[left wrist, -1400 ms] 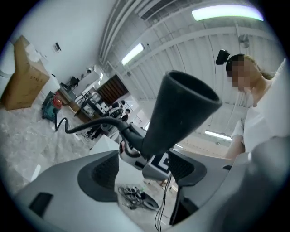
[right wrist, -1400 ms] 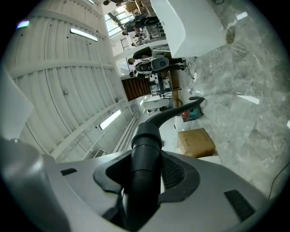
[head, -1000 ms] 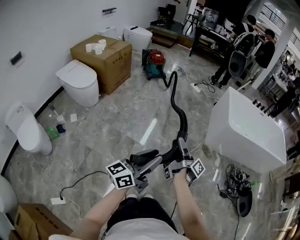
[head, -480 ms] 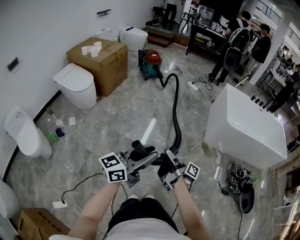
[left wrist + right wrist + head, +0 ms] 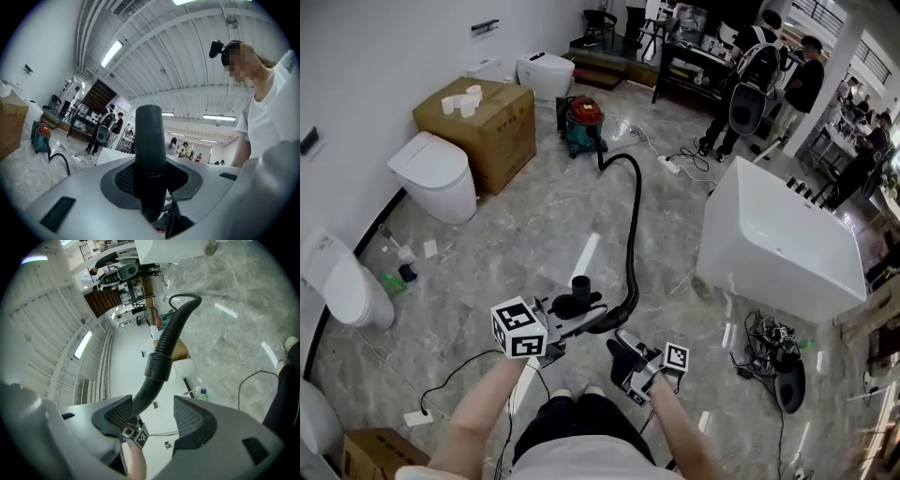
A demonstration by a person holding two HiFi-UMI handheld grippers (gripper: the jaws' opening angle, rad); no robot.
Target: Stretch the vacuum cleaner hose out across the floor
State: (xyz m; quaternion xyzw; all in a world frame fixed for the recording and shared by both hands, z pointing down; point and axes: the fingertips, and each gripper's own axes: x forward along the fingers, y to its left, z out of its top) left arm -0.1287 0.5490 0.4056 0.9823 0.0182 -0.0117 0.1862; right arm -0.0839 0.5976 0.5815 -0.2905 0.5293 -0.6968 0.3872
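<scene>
The red and teal vacuum cleaner (image 5: 581,122) stands far off by the wall. Its black ribbed hose (image 5: 631,230) runs across the marble floor toward me in a long bend. My left gripper (image 5: 577,314) is shut on the hose's rigid end tube (image 5: 579,287), which stands upright between the pads in the left gripper view (image 5: 151,140). My right gripper (image 5: 621,344) sits just below the hose's curved neck. Its jaws are opening: the neck (image 5: 157,366) passes between them close to the left pad, with a wide gap to the right pad.
A white bathtub (image 5: 778,244) stands at the right, with a tangle of cables (image 5: 769,352) on the floor in front of it. Toilets (image 5: 436,173) and a cardboard box (image 5: 478,117) line the left wall. People (image 5: 750,84) stand at the back. A power strip with its cord (image 5: 417,417) lies near my feet.
The right gripper has let go of the hose neck and dropped back below it. The hose end has come toward me in the left gripper, and the hose lies longer and straighter.
</scene>
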